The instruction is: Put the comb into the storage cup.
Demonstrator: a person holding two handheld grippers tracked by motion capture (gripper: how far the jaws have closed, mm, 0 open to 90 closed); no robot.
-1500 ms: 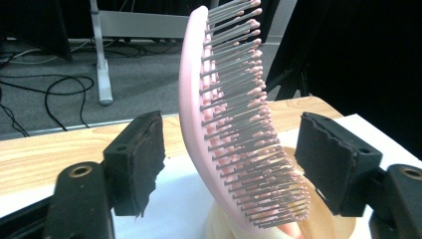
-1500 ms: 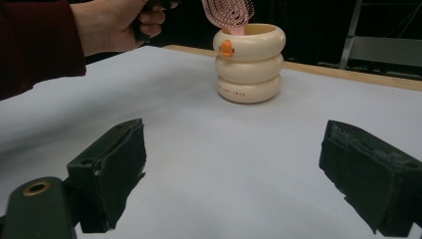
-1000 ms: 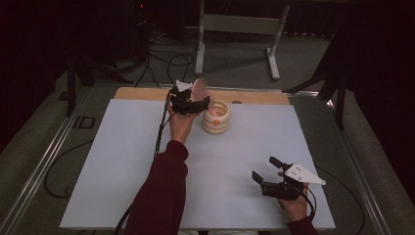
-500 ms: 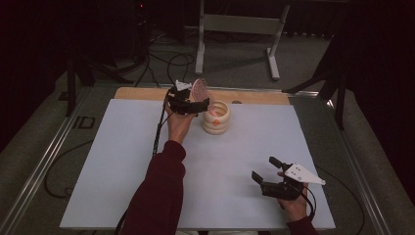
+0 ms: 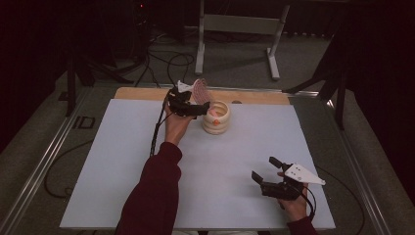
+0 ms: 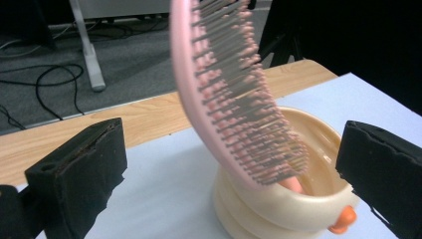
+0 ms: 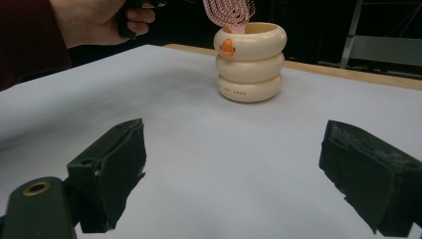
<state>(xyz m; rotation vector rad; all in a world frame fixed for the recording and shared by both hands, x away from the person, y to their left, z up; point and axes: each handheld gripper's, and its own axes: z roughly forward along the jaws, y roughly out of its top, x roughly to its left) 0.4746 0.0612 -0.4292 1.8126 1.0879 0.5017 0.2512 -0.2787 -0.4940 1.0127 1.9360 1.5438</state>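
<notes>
1. The work in hand is putting a pink hairbrush [image 6: 234, 94] into a cream cup [image 5: 217, 117] with a small orange beak on its side. The cup stands toward the far side of the white worktop [image 5: 147, 166], near its wooden far edge.

2. The hairbrush stands in the cup handle-down, its bristled head leaning up and out over the rim. In the left claw view its handle end sits inside the cup against the wall.

3. The left claw [image 5: 195, 108] is beside the cup at rim height. In its own view the jaws stand wide apart on either side of the brush with clear gaps, so the claw is released and touches neither brush nor cup.

4. The right claw [image 5: 268, 172] rests low at the near right of the worktop, well apart from the cup. Its jaws are spread and grasp nothing.

5. Judged from this, the placing step looks done: the brush stands on its own, propped by the cup rim.

6. The next move calls for drawing the left claw straight back, away from the brush, with the jaws left spread. The brush leans and the cup is light-looking, so a knock from either jaw could tip the brush out or push the cup over.
</notes>
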